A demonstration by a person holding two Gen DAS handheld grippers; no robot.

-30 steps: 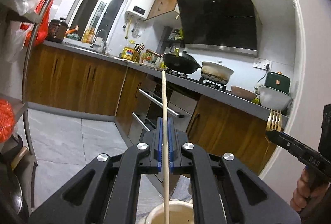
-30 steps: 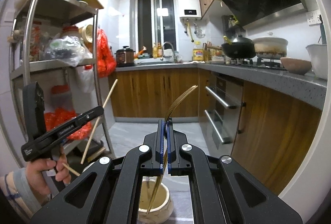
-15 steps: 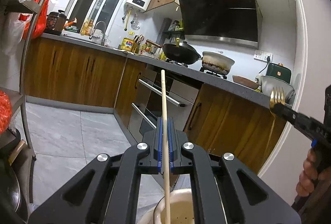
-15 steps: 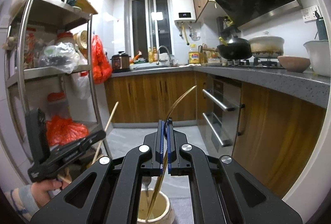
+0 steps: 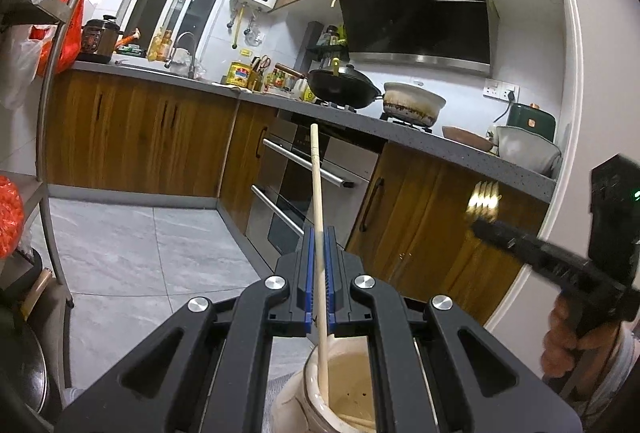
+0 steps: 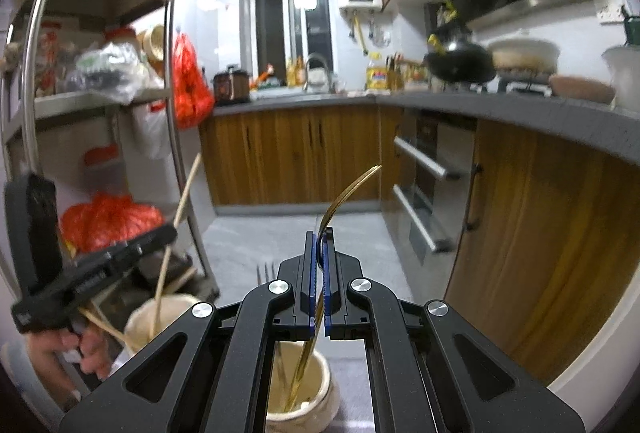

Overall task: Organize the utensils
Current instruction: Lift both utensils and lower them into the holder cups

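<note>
Left gripper (image 5: 317,265): jaws squeezed tight on a wooden chopstick (image 5: 316,193), blue pads pressing it from both sides. From the right wrist cam you can spot this same gripper (image 6: 160,233) over on the left side of the frame, a hand (image 6: 68,349) wrapped around its grip.

Chopstick: stands pretty much upright, top end poking well above the pads, bottom end already down inside the cream crock (image 5: 340,389) right under the gripper. Another stick lies across the bottom of that crock.

Right gripper (image 6: 319,265): jaws closed narrow on a gold fork (image 6: 344,193), clamped around the handle.

Fork: tines end curves up and off to the right above the pads, handle end hangs down into a second cream crock (image 6: 320,397) just below. Something thin is already standing in that crock, can't tell what it is. In the left wrist cam the gold tines (image 5: 485,199) show up blurry at the tip of the right gripper (image 5: 480,223).

Crocks: the right cam shows both, the chopstick one (image 6: 136,325) to the left with sticks leaning out, the fork one near centre, close to each other on the grey floor (image 6: 360,233).

Background: wood cabinets, grey counter (image 5: 400,133), black wok (image 5: 344,89) on the stove, metal rack (image 6: 100,105) with red bags.
</note>
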